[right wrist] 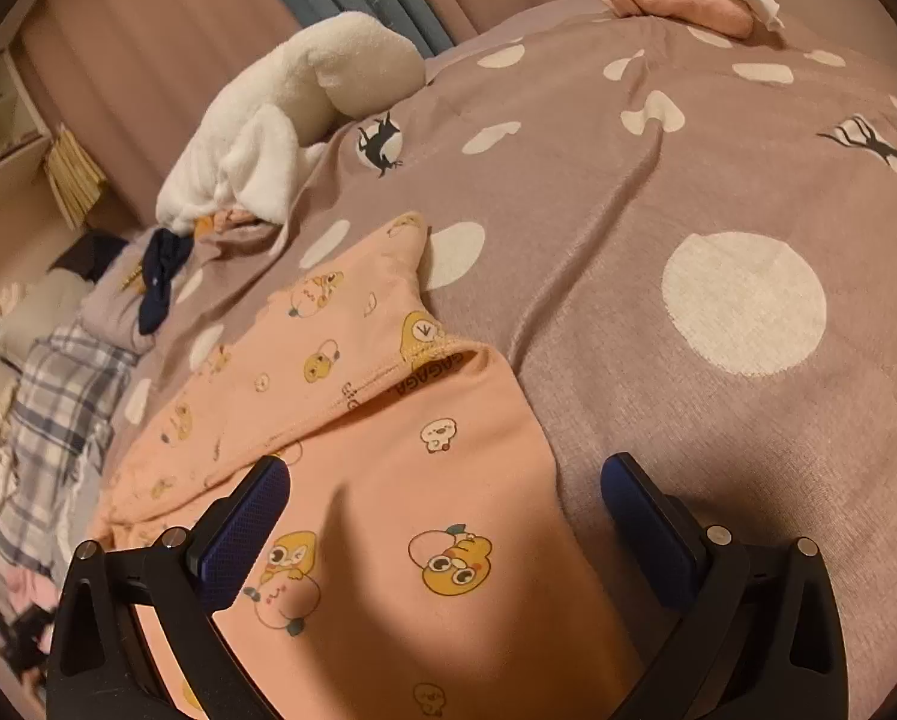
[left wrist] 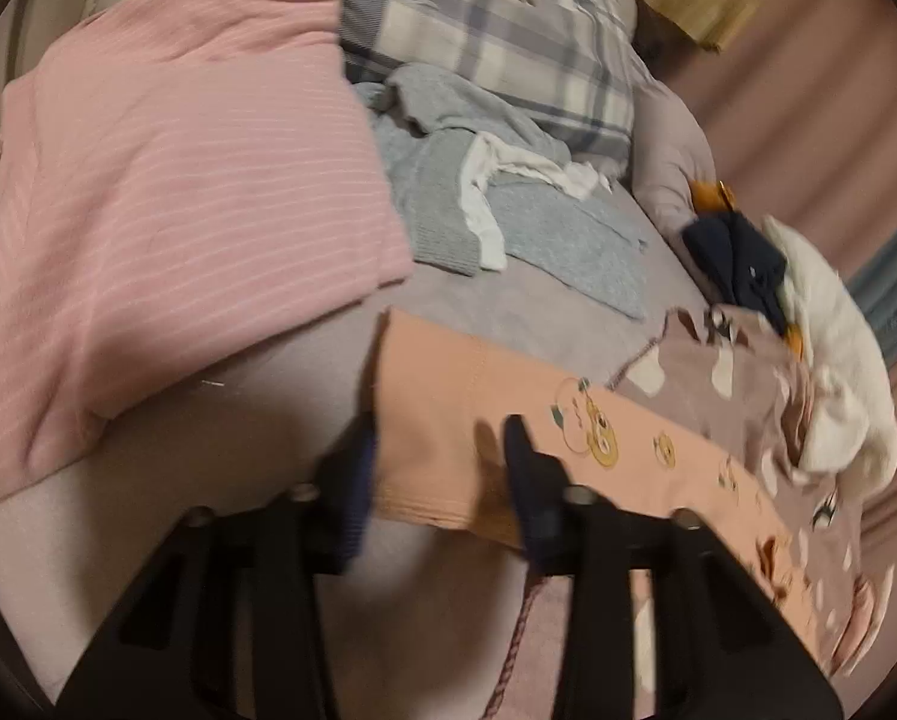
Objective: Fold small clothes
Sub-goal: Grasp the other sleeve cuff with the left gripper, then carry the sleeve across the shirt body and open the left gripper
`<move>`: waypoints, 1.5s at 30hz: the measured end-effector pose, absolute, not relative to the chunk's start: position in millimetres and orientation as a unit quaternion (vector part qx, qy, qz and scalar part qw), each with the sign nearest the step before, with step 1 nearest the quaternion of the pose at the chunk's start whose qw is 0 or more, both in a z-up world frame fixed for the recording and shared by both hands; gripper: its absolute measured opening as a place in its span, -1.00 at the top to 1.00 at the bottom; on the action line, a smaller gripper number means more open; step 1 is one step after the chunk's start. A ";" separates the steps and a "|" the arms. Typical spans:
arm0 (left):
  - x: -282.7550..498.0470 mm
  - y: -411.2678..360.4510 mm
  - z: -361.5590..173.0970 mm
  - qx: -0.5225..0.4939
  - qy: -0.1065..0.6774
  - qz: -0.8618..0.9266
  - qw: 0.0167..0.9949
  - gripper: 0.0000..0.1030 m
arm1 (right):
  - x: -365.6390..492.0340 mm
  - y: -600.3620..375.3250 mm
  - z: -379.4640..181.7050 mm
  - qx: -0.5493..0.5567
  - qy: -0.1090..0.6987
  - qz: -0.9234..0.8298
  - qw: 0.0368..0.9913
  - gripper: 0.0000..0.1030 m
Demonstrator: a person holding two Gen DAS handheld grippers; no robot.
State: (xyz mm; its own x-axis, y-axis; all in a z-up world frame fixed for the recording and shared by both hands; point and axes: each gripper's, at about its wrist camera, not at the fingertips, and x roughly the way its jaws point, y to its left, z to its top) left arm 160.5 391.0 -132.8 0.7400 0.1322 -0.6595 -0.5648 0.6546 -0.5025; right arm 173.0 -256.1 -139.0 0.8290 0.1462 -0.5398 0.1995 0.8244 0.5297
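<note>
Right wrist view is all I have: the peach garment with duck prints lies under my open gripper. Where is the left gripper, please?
Observer: The left gripper is at the plain end of the peach garment, jaws open, one finger off its edge and the other over the cloth.
Operator: Does anything lie near that end?
Observer: Yes, a pink striped garment lies beside it, with a strip of bare sheet between them.
Operator: And farther ahead of the left gripper?
Observer: A grey knit piece lies there, with a white cloth across it.
</note>
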 end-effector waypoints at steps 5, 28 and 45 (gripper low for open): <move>155.3 403.3 -142.5 -0.410 0.285 0.172 0.849 0.83 | 172.4 -257.3 -140.1 0.299 0.288 -0.012 0.909 -1.00; 223.9 211.0 -33.5 -0.261 0.302 0.016 0.917 0.86 | 162.2 -263.6 -142.0 0.326 0.267 0.009 0.907 -1.00; 256.5 38.5 -38.2 -0.291 0.352 -0.104 0.884 0.86 | 147.2 -273.0 -134.7 0.271 0.318 0.159 0.894 -1.00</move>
State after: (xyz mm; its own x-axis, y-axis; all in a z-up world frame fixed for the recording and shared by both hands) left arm 256.5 38.5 -38.2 0.7313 -0.3884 -0.5607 -0.0210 0.8088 -0.5877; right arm 147.2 -273.0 -134.7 0.7466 0.4570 -0.4835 -0.1124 0.8029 0.5854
